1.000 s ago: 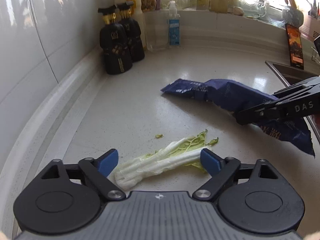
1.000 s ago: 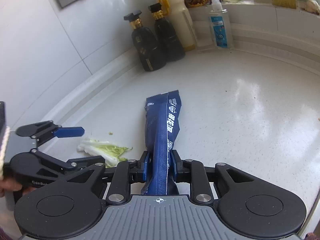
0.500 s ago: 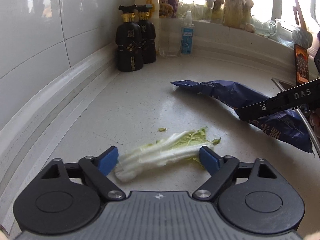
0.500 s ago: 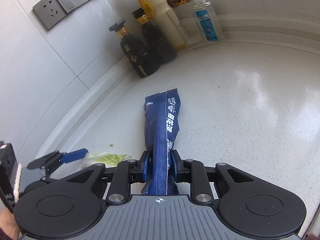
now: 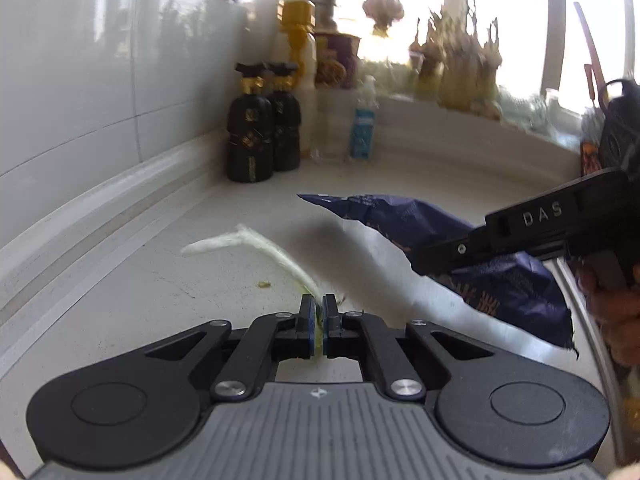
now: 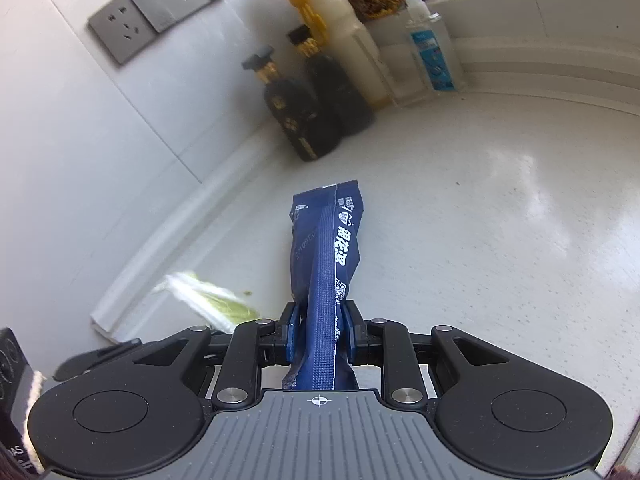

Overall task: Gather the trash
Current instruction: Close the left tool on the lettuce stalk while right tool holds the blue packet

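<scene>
A pale cabbage leaf (image 5: 256, 242) with a white stalk hangs over the white counter (image 5: 160, 304), pinched at its green end by my left gripper (image 5: 319, 309), which is shut on it. In the right wrist view the leaf (image 6: 208, 296) shows blurred at lower left. A crumpled dark blue snack bag (image 6: 326, 248) sticks forward from my right gripper (image 6: 322, 320), whose blue pads are shut on it near its lower end. In the left wrist view the bag (image 5: 400, 216) lies to the right, and the right gripper (image 5: 448, 254) clamps it from the side.
Two dark pump bottles (image 5: 262, 144), a white bottle with a yellow pump (image 6: 340, 40) and a clear spray bottle (image 5: 362, 128) stand in the back corner. A tiny green scrap (image 5: 263, 283) lies on the counter. A sink edge (image 5: 580, 292) runs at the right. Wall sockets (image 6: 152, 20) are above.
My left gripper's jaws closed from wide open onto the cabbage leaf, and the leaf came up off the counter. The view tilted up towards the window. The right gripper kept its hold on the bag.
</scene>
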Available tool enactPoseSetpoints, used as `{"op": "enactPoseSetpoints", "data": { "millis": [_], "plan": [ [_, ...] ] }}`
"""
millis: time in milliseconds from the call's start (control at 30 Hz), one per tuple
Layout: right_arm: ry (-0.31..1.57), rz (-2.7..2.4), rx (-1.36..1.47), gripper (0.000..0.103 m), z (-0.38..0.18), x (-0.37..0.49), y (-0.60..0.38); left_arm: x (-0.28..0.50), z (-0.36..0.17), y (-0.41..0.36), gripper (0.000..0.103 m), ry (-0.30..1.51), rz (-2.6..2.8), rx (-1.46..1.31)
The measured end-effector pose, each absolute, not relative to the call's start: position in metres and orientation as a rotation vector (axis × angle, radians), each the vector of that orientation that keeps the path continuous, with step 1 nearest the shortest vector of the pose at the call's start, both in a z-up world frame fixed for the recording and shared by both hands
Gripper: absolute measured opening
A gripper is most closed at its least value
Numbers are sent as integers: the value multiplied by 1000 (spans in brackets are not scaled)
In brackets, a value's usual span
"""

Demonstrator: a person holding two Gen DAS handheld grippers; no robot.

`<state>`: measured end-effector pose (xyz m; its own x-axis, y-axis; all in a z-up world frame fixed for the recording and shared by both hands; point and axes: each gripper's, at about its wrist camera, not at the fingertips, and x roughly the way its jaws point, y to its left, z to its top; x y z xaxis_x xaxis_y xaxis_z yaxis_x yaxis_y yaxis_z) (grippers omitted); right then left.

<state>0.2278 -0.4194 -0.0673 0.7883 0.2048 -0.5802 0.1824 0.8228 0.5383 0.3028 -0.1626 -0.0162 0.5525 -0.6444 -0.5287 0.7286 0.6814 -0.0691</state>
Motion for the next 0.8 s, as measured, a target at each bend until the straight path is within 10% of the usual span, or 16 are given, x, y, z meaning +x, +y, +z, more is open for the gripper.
{"op": "enactPoseSetpoints", "data": {
  "millis": [567, 700, 800],
  "plan": [
    [633, 81, 640, 22, -49, 218, -422, 294, 0, -107, 2, 659, -668, -169],
    [660, 90, 603, 23, -50, 224, -413, 292, -3, -113, 46, 680, -600, -155],
    [681, 87, 584, 23, -52, 227, -408, 290, -8, -126, 57, 699, -564, -128]
  ]
}}
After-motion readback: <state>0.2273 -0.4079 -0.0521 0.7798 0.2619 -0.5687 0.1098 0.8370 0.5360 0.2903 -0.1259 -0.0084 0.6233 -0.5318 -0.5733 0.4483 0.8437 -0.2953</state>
